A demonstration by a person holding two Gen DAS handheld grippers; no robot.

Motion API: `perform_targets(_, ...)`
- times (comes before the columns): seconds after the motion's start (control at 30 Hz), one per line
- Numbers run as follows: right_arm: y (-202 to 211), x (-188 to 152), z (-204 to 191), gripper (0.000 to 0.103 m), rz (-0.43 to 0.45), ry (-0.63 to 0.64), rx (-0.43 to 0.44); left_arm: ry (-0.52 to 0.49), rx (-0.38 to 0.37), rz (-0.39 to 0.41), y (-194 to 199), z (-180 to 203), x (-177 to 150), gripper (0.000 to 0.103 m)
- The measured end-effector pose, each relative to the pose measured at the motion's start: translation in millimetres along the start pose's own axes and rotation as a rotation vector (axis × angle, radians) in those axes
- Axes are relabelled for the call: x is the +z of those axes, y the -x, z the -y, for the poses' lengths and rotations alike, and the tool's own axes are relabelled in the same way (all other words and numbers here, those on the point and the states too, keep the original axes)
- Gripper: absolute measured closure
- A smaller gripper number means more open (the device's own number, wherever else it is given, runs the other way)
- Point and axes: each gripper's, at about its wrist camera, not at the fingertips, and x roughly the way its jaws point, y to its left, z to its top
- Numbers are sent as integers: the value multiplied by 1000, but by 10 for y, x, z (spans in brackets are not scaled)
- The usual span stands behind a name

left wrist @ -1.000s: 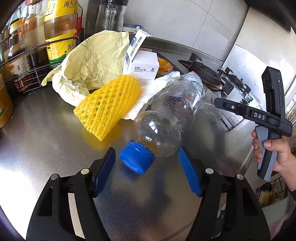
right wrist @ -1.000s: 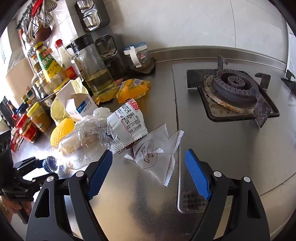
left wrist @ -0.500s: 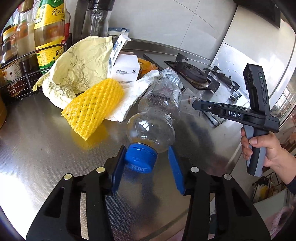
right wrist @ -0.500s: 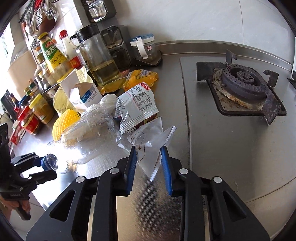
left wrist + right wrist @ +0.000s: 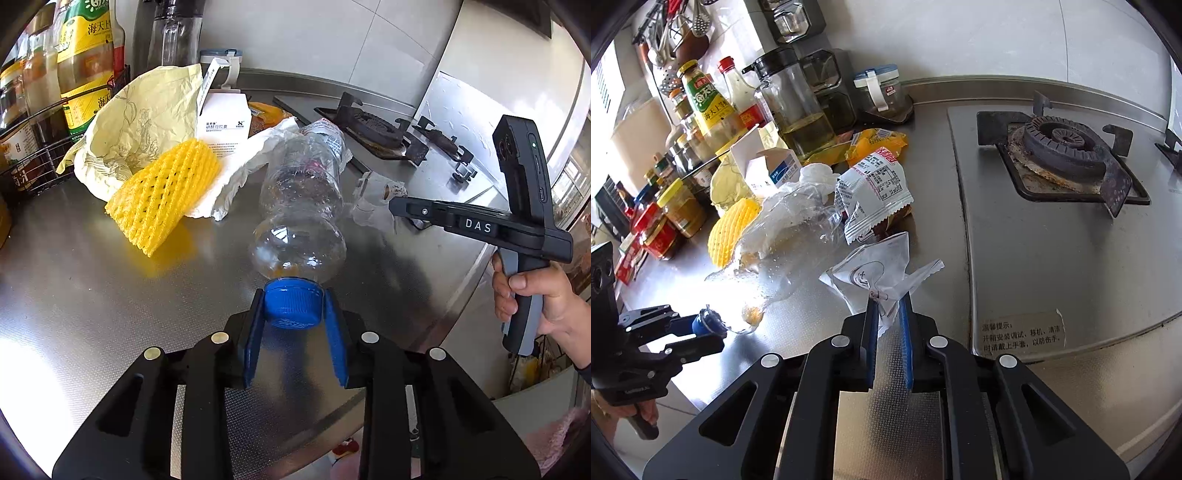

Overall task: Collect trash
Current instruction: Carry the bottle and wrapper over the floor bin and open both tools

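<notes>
My left gripper is shut on the blue cap of a clear plastic bottle that lies on the steel counter; the bottle also shows in the right wrist view. My right gripper is shut on a clear white printed wrapper, which also shows in the left wrist view. More trash lies behind: a yellow foam net, crumpled yellow paper, a white carton, a white snack packet and an orange packet.
A wire rack of oil bottles and jars stands at the left. A glass oil jug and canisters line the back wall. The gas stove burner is to the right. The counter's front edge is close.
Both grippers went from open to shut: the left closed on the bottle's blue cap, the right closed on the clear wrapper and lifted its edge off the counter.
</notes>
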Motion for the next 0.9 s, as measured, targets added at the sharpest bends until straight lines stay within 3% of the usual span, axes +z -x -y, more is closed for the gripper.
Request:
perform_targets(0.43, 439, -238, -73, 92, 42, 11, -47, -1, 40, 34, 228, 153, -46, 74)
perform_targets(0.9, 810, -570, -314, 93, 34, 9, -9, 76, 70, 79, 834, 424, -377, 74)
